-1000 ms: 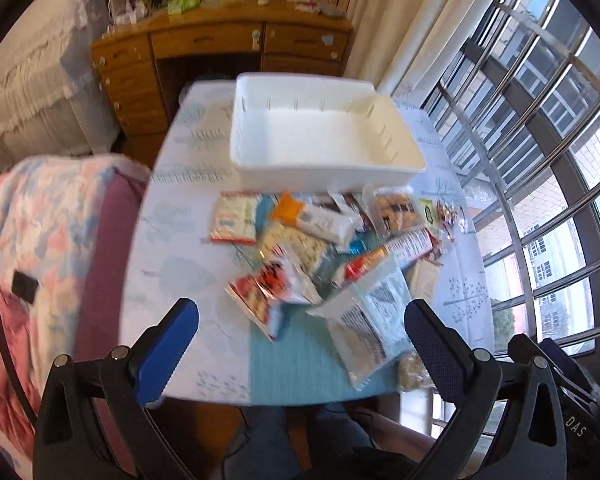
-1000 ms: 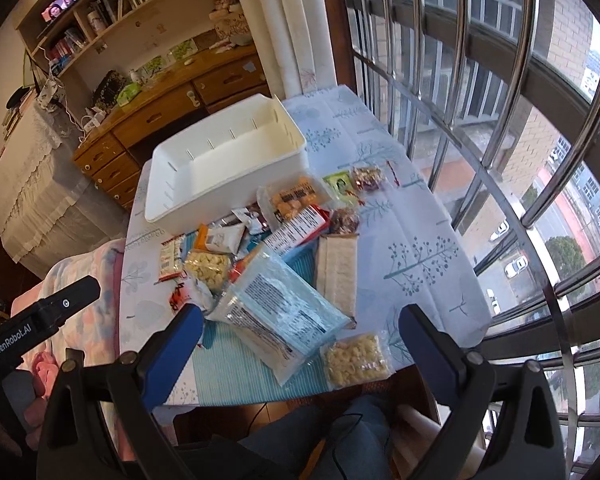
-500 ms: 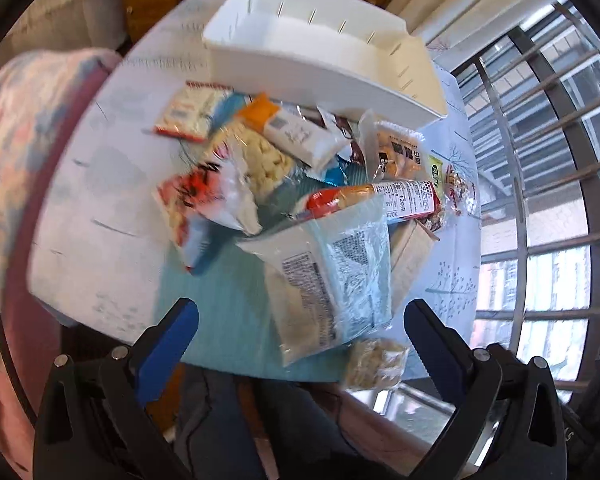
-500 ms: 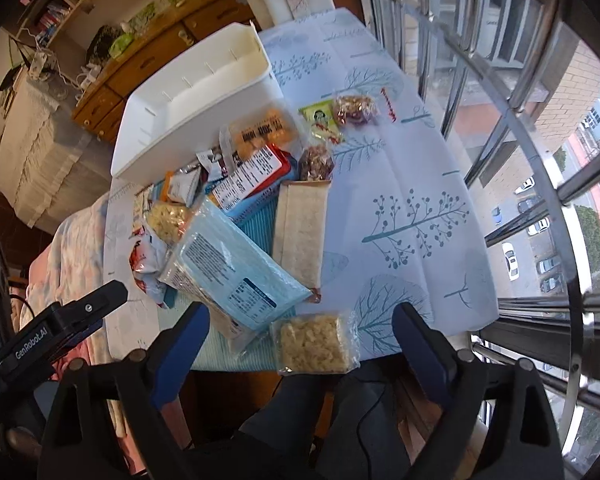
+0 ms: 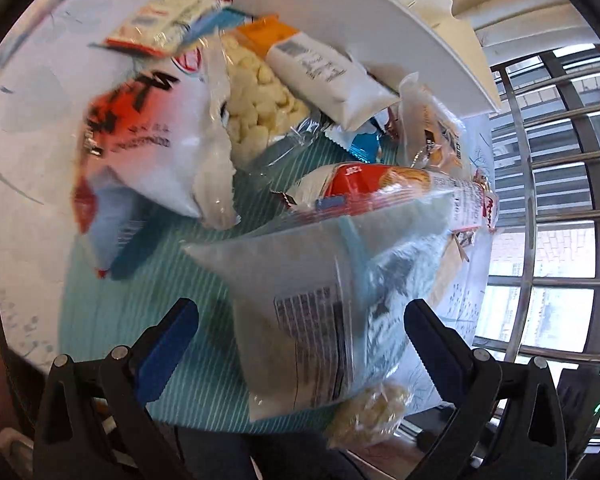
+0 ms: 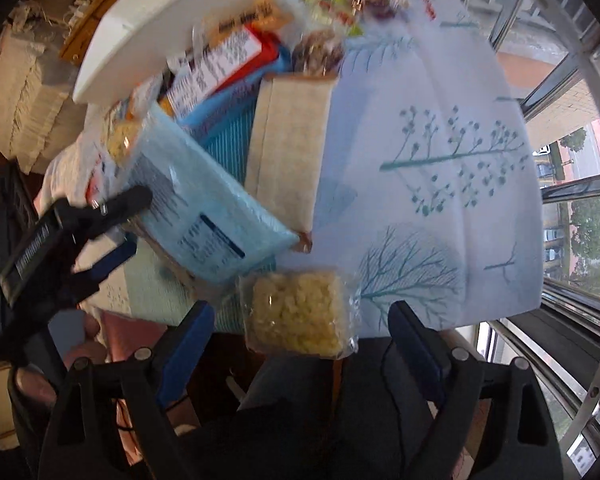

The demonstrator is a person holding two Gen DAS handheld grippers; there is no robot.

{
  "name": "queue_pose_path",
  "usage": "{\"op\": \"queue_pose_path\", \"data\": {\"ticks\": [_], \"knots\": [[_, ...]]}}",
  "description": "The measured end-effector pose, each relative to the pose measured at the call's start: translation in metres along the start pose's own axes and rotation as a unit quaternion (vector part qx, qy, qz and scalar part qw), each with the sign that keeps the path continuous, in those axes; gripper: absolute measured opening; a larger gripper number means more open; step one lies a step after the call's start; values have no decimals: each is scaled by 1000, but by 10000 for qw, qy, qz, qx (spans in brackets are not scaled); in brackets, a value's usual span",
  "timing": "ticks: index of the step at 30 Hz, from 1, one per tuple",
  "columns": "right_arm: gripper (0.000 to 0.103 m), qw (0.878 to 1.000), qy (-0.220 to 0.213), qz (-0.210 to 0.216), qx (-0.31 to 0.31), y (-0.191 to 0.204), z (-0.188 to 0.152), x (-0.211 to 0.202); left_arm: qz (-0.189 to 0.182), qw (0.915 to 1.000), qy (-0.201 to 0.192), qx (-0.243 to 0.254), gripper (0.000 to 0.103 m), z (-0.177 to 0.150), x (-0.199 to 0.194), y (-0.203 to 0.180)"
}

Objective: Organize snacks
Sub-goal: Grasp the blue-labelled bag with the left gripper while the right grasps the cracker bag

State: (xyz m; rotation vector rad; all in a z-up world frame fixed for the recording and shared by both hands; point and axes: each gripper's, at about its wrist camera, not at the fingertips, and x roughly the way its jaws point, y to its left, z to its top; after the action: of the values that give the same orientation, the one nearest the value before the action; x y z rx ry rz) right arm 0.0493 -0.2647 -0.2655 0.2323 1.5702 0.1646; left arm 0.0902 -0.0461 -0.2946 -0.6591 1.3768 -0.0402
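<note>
Yellow snack pack (image 6: pixel 300 312) between closing right jaws, untouched, left jaws released.

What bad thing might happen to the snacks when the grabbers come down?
The clear packet of yellow puffs sits at the table's near edge, so the closing right gripper might knock it off. The pale blue bag lies atop other packets; the left gripper could drag those along.
</note>
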Motion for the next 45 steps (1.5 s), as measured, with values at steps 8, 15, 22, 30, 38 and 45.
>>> {"op": "queue_pose_path", "data": {"ticks": [8,15,22,30,38,45], "knots": [[90,9966,768,-259,-134,10,3,41,-428,9990,74,135,102,11,29,-12],[90,9919,1140,-545,-131,25,9,67,-446,9983,61,365,102,20,34,-29],[90,9857,1415,-901,131,34,33,89,-446,9985,244,215,94,23,35,-27],[80,9792,1596,-1226,262,41,43,96,-550,9975,434,-52,76,25,34,-17],[72,9793,1630,-1144,356,29,46,85,-528,9978,402,-50,57,25,24,-17],[71,9821,1569,-931,465,14,41,73,-610,9979,228,-8,48,22,13,-24]]}}
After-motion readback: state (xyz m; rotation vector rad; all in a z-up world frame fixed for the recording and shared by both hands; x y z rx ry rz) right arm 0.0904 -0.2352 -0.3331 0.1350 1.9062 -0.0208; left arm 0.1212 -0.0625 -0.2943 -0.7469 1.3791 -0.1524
